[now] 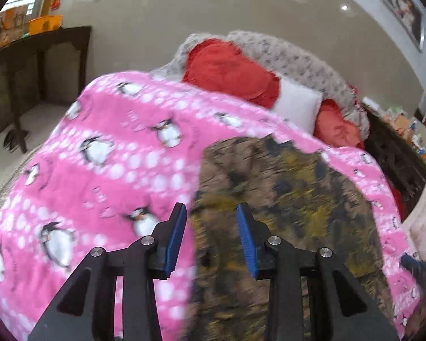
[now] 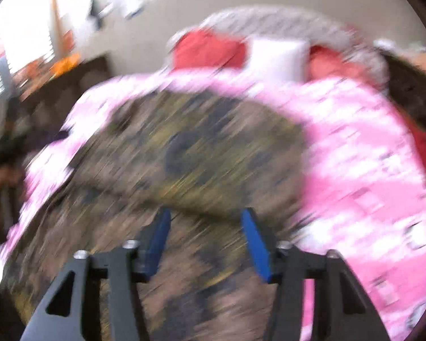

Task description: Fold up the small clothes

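On pink blanket (image 1: pixel 105 170), camouflage garment (image 1: pixel 284 187).

A bed (image 1: pixel 389 153) carries everything here. Spread over it lies a pink fleece blanket (image 1: pixel 105 164) printed with penguins and white dots. On the blanket, toward its right side in the left wrist view, a brown, olive and dark mottled garment (image 1: pixel 284 193) lies flat. At the head of the bed, past the blanket's far edge, rest two red pillows (image 1: pixel 230 71) with a white pillow (image 1: pixel 298 105) between them, backed by a grey patterned cover (image 1: pixel 292 56). The right wrist view is too blurred for detail.
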A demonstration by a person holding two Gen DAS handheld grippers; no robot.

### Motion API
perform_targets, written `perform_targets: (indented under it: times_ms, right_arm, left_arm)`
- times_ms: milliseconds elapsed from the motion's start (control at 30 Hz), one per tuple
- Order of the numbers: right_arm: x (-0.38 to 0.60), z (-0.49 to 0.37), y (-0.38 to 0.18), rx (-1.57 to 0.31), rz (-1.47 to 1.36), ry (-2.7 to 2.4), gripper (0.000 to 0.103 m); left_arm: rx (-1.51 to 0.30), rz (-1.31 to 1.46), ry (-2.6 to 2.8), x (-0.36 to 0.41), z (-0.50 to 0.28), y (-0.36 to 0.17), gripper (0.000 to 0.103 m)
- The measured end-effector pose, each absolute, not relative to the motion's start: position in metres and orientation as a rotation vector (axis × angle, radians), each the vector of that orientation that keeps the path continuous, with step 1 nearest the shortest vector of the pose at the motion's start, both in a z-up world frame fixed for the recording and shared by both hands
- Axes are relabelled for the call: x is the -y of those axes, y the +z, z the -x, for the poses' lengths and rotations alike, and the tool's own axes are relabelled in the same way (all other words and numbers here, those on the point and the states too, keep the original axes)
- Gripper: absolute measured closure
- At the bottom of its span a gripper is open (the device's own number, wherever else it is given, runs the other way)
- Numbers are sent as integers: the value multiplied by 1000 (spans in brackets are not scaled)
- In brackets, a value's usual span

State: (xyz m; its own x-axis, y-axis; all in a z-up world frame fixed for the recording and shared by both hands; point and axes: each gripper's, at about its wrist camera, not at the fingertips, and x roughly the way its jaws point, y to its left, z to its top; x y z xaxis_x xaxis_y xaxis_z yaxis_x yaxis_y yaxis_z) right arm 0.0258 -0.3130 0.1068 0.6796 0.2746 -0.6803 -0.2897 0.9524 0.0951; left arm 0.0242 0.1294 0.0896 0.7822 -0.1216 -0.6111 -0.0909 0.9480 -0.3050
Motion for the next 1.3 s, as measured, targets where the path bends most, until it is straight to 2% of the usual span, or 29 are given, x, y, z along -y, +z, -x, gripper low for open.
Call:
perform_targets:
  times_ms: [33,67,167,267,300,333,433,567,700,833,900,933,967,1100,1167,1267,1300]
  right_arm:
    - [325,-40,111,-771,-18,286,101]
    - [334,-54,111,-798,-50,258,102]
    - [331,-83,101,-850,-41,282,102]
    - [328,-108,63,-938,51,189,99]
    - [332,-112,48,-982,54,187,95]
    - [336,-111,41,-982,41,198,95]
    - [346,-106,39,-948,-10,234,94]
    - [348,-124,51,-1042,-54,232,94]
    - [348,-147,90,-874,-123,196,94]
    - [333,-191,52,-986,-26,144,94]
    - [336,-198,39,-950,52,60,91]
    - [341,-203,31,-960,56,16,96]
    - [346,-203,29,-957,28,21,96]
    - [343,-200,42,-959,61,17,96]
    - [338,-187,63,-896,45,31,95]
    - [328,-165,73,-862,-6,138,91]
    - [322,-158,69,-870,4,158,86]
  left_arm:
    - [-700,330,-40,-123,-30,86,88]
    - [-735,324,-62,-115,-37,81,88]
    - [-803,249,-68,-93,-54,57,88]
    - [-854,182,-46,-89,-55,22,89]
    - [-812,180,-66,-91,-48,18,89]
    - [-795,199,-66,-94,-46,21,89]
    - [-807,204,-66,-94,-50,18,89]
    - [-808,188,-51,-90,-53,17,89]
    - [-809,197,-52,-89,-54,16,89]
    - [-808,204,-53,-90,-53,16,89]
    - [-806,209,-57,-92,-52,16,89]
    - [-806,209,-57,-92,-51,16,89]
    - [-807,209,-56,-92,-52,16,89]
    - [-806,213,-52,-94,-51,15,89]
    - [-806,213,-50,-94,-50,16,89]
    - [-806,213,-50,-93,-51,16,89]
    - [-807,214,-51,-93,-52,16,89]
